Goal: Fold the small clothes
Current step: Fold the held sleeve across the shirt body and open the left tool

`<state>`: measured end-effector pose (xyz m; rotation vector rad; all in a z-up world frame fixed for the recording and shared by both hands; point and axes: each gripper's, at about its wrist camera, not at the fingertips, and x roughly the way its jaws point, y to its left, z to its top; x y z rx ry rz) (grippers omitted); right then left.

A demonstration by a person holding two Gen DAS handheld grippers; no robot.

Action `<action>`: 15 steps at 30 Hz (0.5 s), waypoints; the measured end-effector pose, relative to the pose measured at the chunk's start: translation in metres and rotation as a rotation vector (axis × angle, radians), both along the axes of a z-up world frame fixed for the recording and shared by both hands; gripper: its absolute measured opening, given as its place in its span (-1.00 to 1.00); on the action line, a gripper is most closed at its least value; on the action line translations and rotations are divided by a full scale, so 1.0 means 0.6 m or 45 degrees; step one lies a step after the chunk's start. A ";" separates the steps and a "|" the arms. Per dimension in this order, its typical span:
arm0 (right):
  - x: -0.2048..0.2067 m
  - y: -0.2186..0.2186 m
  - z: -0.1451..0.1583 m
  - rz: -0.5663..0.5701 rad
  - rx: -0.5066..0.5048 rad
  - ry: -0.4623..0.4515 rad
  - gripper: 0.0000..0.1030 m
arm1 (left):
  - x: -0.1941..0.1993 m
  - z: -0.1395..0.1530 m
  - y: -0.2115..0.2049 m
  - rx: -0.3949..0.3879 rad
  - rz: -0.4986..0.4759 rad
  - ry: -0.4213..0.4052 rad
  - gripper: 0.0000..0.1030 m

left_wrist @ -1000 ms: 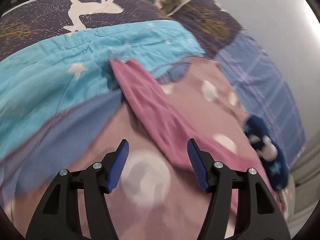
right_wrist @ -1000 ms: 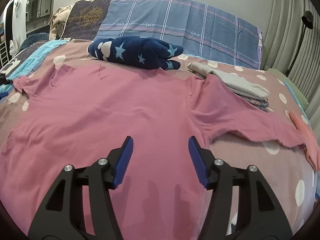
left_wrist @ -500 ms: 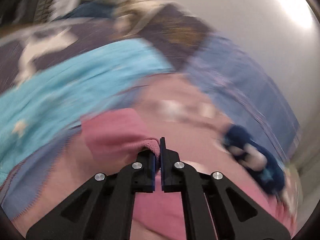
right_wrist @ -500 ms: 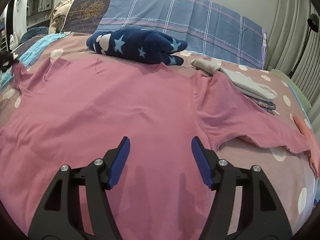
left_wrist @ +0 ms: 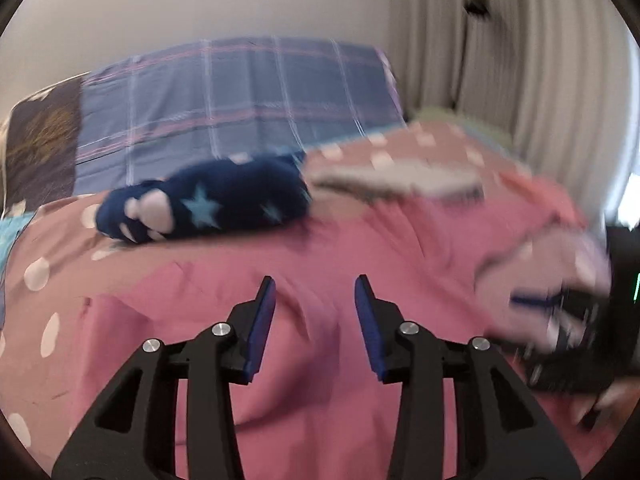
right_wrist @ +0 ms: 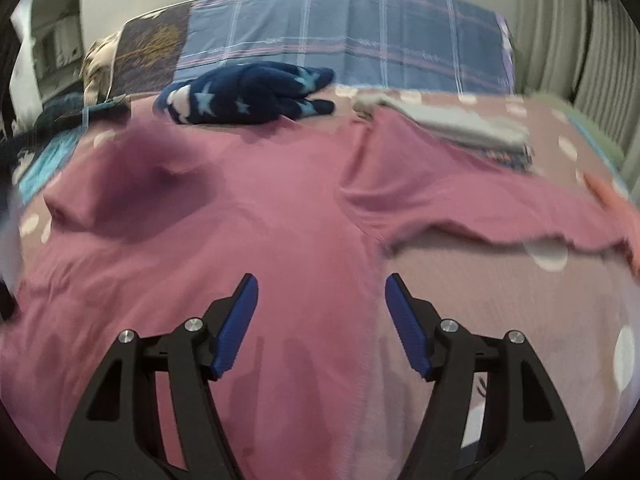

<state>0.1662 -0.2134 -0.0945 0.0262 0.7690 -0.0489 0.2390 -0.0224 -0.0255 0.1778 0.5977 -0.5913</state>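
Observation:
A pink long-sleeved shirt (right_wrist: 248, 216) lies spread on the bed; its left sleeve is folded in over the body (right_wrist: 132, 196) and its right sleeve (right_wrist: 480, 208) stretches out to the right. My left gripper (left_wrist: 315, 312) is open and empty above the shirt (left_wrist: 320, 248). My right gripper (right_wrist: 322, 312) is open and empty over the shirt's lower right edge. The right gripper also shows blurred at the right of the left wrist view (left_wrist: 560, 312).
A navy star-patterned garment (right_wrist: 248, 94) lies bundled at the head of the bed. A folded grey stack (right_wrist: 452, 128) sits to its right. A plaid pillow (right_wrist: 344, 36) leans on the wall. The polka-dot bedspread (right_wrist: 520, 304) shows on the right; curtains hang beyond.
My left gripper shut on the left sleeve, carried it right over the shirt body, then opened and let it go. The right gripper moved slightly forward, still open.

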 end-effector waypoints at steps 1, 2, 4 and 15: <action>0.000 -0.010 0.000 0.001 0.025 0.008 0.31 | -0.004 -0.008 0.002 0.022 0.005 0.006 -0.03; 0.000 -0.015 0.002 0.006 0.037 0.009 0.29 | -0.013 -0.017 0.012 0.057 0.035 0.002 0.03; 0.004 -0.020 0.005 0.026 0.052 0.007 0.24 | -0.023 -0.032 0.048 0.120 0.096 -0.021 0.15; 0.139 0.137 0.018 0.308 0.067 0.100 0.35 | 0.024 -0.101 0.265 0.291 0.606 0.142 0.37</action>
